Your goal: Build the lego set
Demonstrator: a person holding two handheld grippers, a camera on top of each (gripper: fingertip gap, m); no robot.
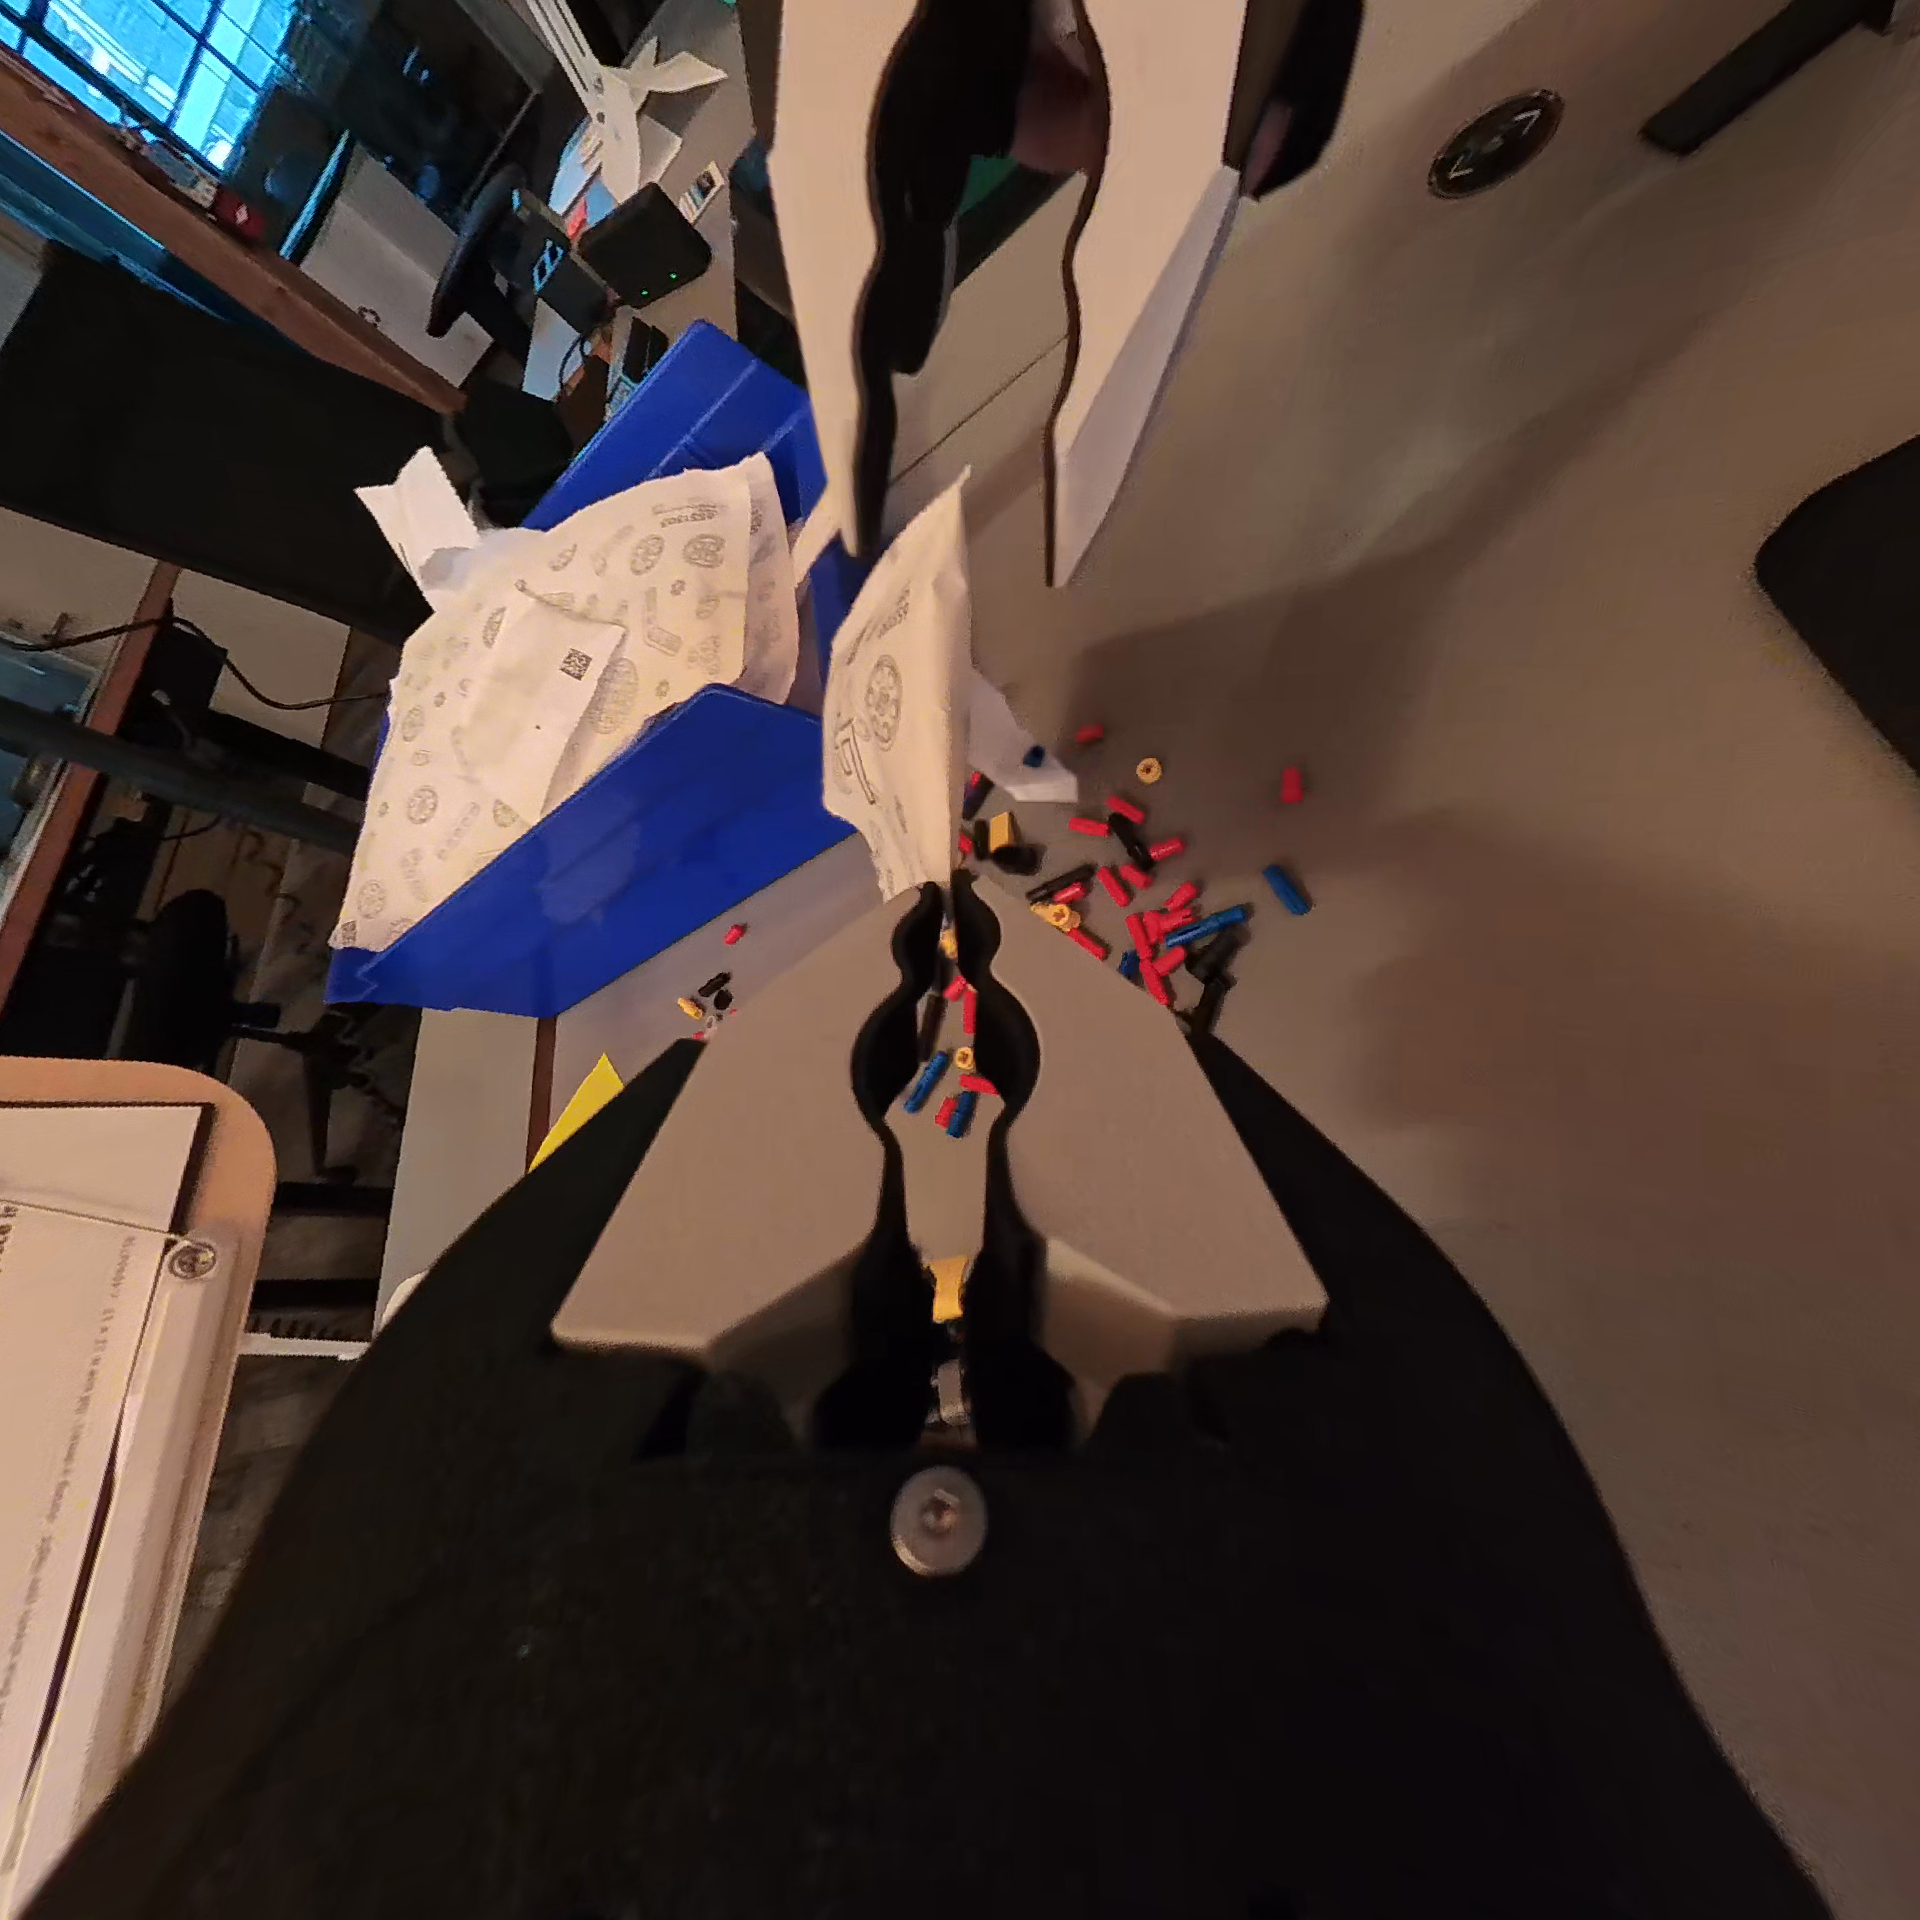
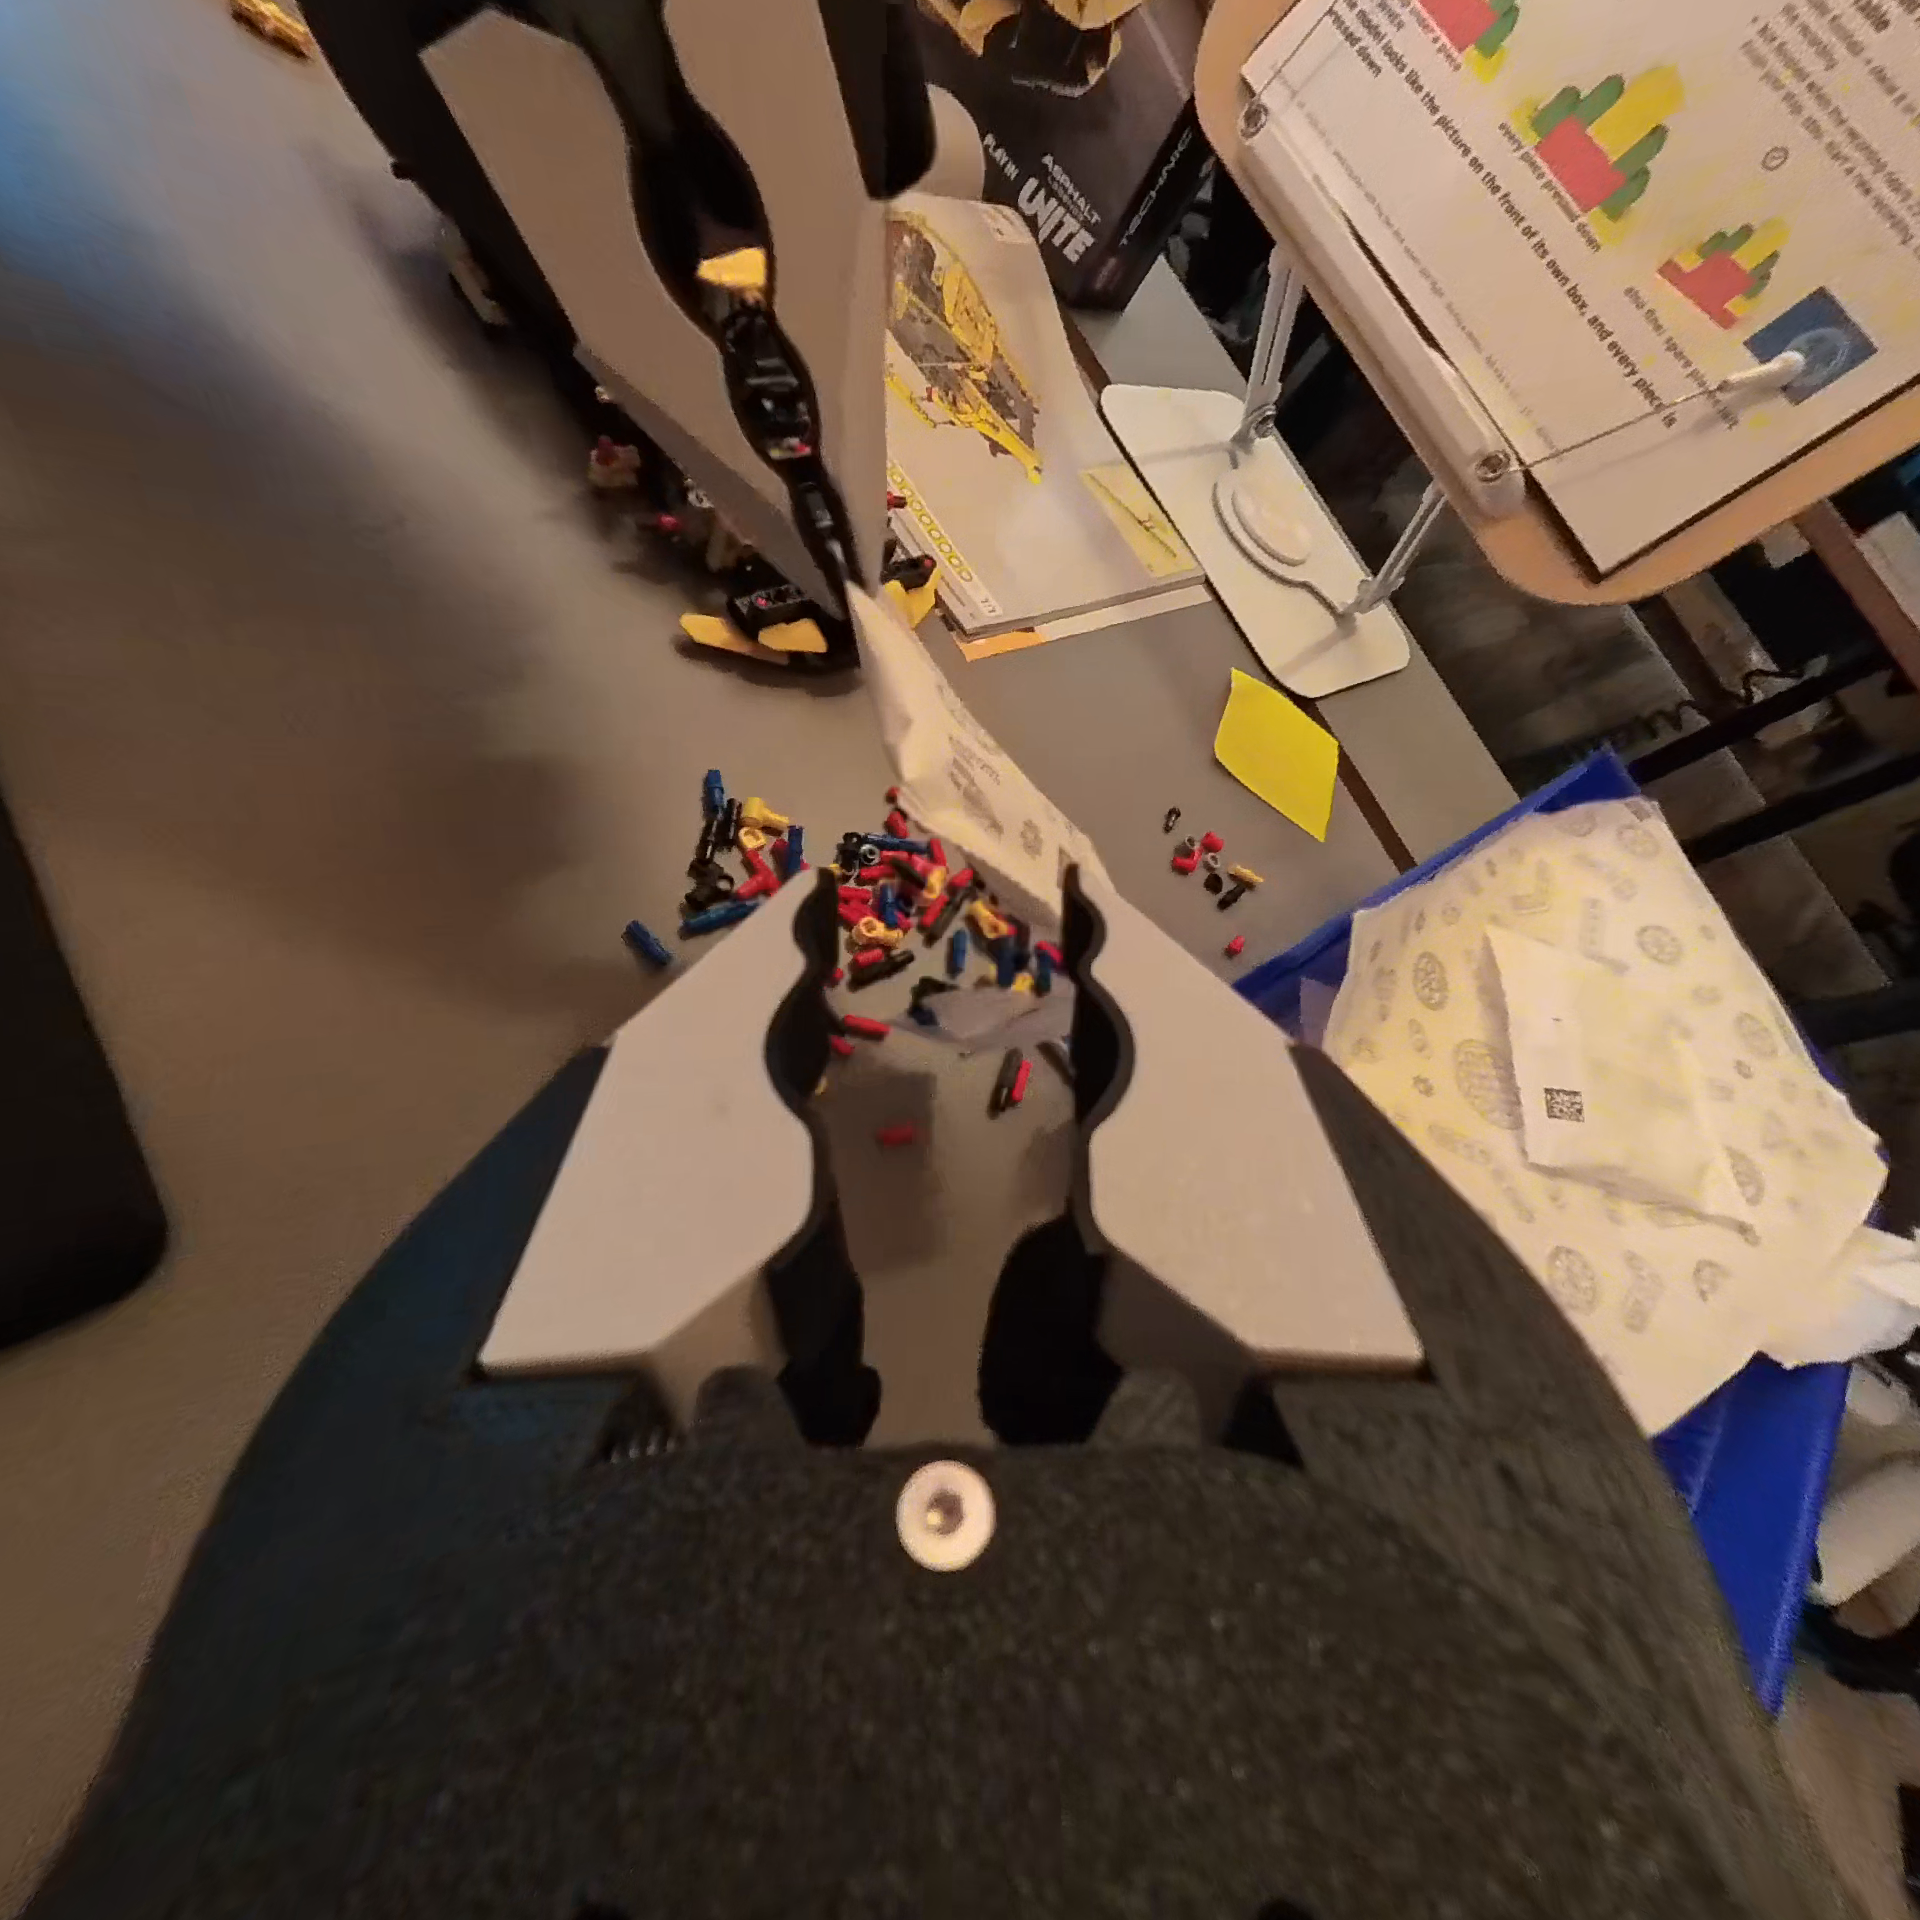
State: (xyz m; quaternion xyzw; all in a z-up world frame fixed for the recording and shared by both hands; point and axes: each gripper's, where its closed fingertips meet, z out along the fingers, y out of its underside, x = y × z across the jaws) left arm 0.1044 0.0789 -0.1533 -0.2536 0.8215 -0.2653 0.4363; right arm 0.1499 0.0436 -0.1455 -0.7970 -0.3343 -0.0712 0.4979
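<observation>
Lego pins [image 2: 904, 914] scattered beneath printed paper bag [image 1: 904, 696], left gripper [image 1: 948, 894] pinching it

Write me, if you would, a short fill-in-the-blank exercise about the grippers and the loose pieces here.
1. The left gripper is ____ on a corner of the white printed paper bag.
2. The right gripper has its jaws ____.
3. The small red, blue, black and yellow plastic pieces lie scattered on the grey ____.
4. Crumpled white bags fill a ____ plastic bin.

Missing words: shut; open; table; blue.
</observation>
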